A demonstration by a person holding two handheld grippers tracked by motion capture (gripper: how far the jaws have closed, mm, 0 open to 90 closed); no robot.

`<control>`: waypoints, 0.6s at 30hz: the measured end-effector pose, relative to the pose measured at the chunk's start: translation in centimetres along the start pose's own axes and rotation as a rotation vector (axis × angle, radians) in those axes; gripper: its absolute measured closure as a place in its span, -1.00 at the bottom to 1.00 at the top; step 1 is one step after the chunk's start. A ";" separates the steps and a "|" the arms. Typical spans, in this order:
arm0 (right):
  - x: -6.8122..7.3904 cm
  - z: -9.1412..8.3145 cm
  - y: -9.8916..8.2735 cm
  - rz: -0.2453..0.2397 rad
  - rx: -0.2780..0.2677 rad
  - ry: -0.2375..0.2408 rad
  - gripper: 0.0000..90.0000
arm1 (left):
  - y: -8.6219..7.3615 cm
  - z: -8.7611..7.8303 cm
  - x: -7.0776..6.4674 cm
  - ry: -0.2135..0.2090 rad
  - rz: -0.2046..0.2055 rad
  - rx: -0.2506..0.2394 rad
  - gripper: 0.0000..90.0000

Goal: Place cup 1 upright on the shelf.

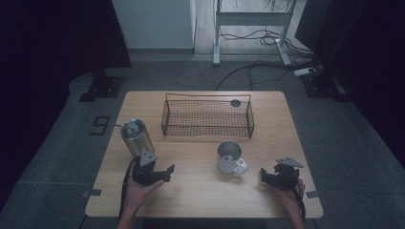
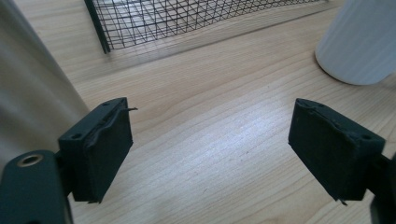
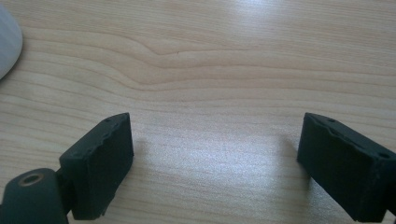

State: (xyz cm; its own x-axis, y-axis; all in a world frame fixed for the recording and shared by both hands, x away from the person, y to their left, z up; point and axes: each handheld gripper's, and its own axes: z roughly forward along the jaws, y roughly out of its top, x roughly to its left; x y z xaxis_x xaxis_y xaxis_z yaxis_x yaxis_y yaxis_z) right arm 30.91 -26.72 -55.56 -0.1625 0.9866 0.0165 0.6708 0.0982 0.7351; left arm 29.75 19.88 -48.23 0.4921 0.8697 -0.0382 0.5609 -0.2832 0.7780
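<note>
So both tools are sitting low near the front of the wooden worktop (image 1: pixel 200 186). The left tool (image 1: pixel 165 172) is just in front of the steel tumbler (image 1: pixel 136 137), which stands upright at the left side; the jaws are clearly spread apart with bare wood between them, nothing held. In the left gripper view the tumbler's wall fills the left edge right beside one jaw, close but I honestly can't say if it's touching. The right tool (image 1: pixel 265 175) is over at the right, jaws also wide apart over plain wood, gripping nothing. Between the two stands a metal mug (image 1: pixel 230 157), handle toward the front. Behind it is a black wire basket (image 1: pixel 207 118) with a small dark round thing (image 1: pixel 235 102) at its far rim.
</note>
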 end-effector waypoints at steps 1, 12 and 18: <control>0.0 0.0 0.0 0.000 0.000 0.000 -0.77 | 0.2 -0.3 0.1 0.003 0.000 -0.006 -0.72; -0.1 0.0 0.0 0.002 0.001 -0.002 -0.77 | 1.0 -1.5 1.2 0.051 -0.017 -0.026 -0.77; -0.1 0.0 0.0 0.003 0.001 -0.002 -0.76 | 1.2 -2.3 1.9 0.070 -0.035 -0.036 -0.82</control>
State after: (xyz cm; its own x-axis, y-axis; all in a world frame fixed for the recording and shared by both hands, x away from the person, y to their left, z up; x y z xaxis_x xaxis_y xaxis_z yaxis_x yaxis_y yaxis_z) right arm 30.95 -26.78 -55.54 -0.1589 0.9872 0.0170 0.6717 0.0955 0.7346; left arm 29.85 22.15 -45.98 0.4243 0.9052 -0.0229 0.5520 -0.2385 0.7990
